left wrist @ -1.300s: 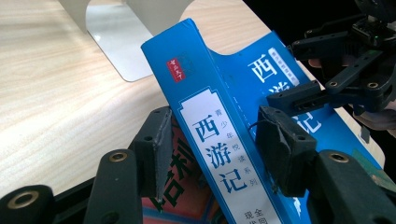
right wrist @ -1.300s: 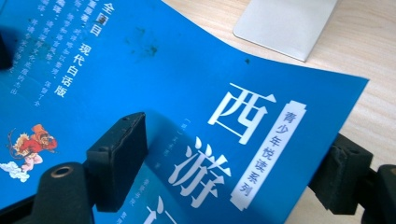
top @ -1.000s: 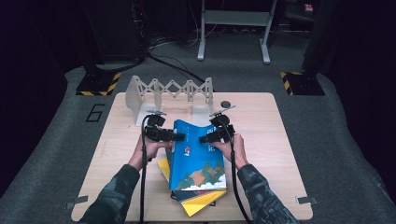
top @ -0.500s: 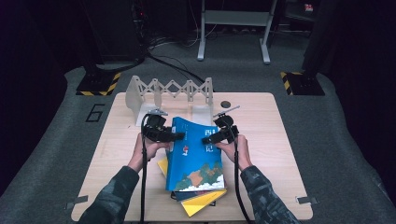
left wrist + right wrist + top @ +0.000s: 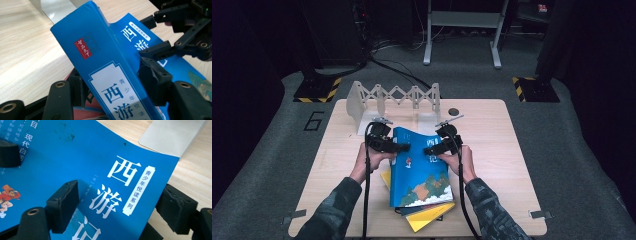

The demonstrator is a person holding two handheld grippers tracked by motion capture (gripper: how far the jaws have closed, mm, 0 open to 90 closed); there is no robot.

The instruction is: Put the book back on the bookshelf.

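Blue book (image 5: 419, 170) atop a stack of books (image 5: 427, 215), pinched by left hand-held gripper (image 5: 398, 147) and right hand-held gripper (image 5: 430, 149).

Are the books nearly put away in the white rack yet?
Not yet. The white rack at the back holds no books. In hand: the left gripper clamps the blue book at its spine and the right gripper grips its cover, raising its far end. Left: standing it in the rack, then the yellow book and the others beneath.

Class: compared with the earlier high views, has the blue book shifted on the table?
No. The blue book keeps its place relative to the white folding rack behind it.
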